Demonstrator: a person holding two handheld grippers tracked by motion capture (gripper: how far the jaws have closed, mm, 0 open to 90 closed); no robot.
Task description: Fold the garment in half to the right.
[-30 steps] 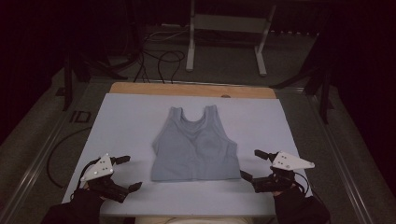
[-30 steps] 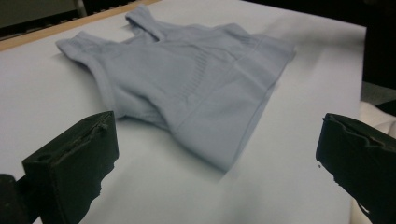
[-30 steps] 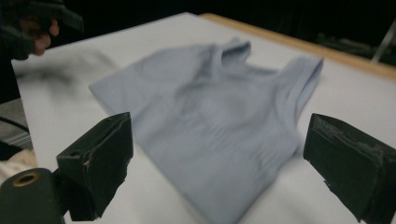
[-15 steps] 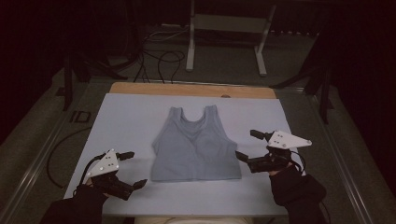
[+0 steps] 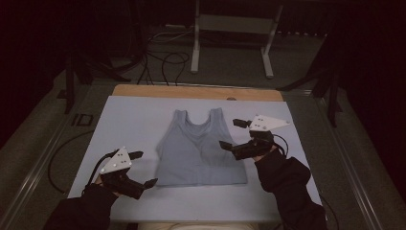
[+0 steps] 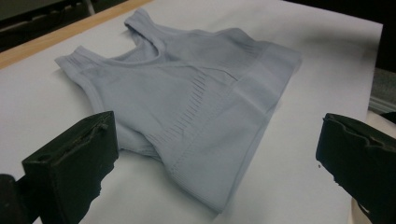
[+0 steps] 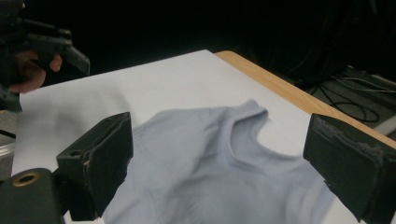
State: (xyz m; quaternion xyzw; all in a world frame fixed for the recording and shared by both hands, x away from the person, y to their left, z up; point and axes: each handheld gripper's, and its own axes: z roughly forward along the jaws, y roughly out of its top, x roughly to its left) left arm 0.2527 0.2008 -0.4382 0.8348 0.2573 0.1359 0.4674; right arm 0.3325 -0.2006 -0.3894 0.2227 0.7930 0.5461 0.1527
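Left gripper (image 5: 142, 169) at 7 o'clock, jaws wide, empty; right gripper (image 5: 233, 133) at 3 o'clock beside the top, jaws wide, empty. Pale blue-grey sleeveless knit top (image 5: 199, 150) lies flat mid white table sheet (image 5: 129, 120), straps toward 12. Beyond: bare wooden table edge (image 5: 191, 91), black floor cables (image 5: 163, 60), grey metal stand legs (image 5: 232, 38), dark room.

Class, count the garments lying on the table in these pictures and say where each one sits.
1. A single pale blue tank top lies flat in the middle of the white table, straps toward the far edge, between the left gripper and right gripper.
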